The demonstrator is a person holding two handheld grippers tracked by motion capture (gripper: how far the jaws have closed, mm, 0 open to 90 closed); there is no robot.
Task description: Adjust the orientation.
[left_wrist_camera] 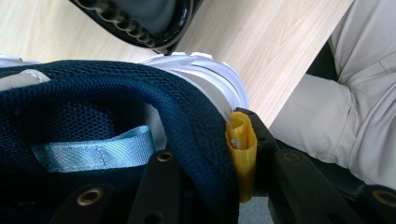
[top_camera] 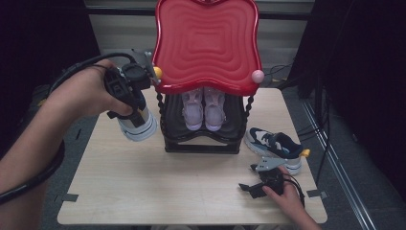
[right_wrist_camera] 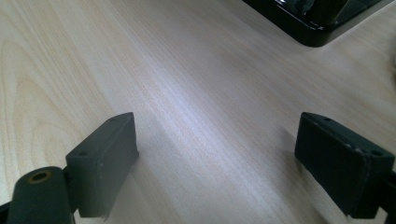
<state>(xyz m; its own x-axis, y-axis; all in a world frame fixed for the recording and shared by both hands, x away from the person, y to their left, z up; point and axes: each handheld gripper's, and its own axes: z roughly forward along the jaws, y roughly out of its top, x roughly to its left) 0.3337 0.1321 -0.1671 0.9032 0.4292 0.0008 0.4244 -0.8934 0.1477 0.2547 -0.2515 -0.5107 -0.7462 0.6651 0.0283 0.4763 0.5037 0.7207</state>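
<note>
High view, from left to right: the left gripper [top_camera: 136, 96] is held above the table's [top_camera: 143, 187] left side, beside the black shoe rack [top_camera: 201, 143], with a navy and white sneaker [top_camera: 139, 125] hanging heel-up from its jaws. Left gripper view: the jaws are closed on the sneaker's navy mesh heel collar [left_wrist_camera: 196, 126], one inside the shoe and one outside against the yellow pull tab [left_wrist_camera: 243, 154]. Further right, a pink pair of shoes [top_camera: 203, 108] is seen on the rack under the red tray-like top [top_camera: 206, 43], the matching sneaker [top_camera: 275, 147] lies on the table just right of the rack, and the right gripper [top_camera: 246, 188] is rested low near the front right corner, its jaws spread wide over bare wood with nothing between them.
</note>
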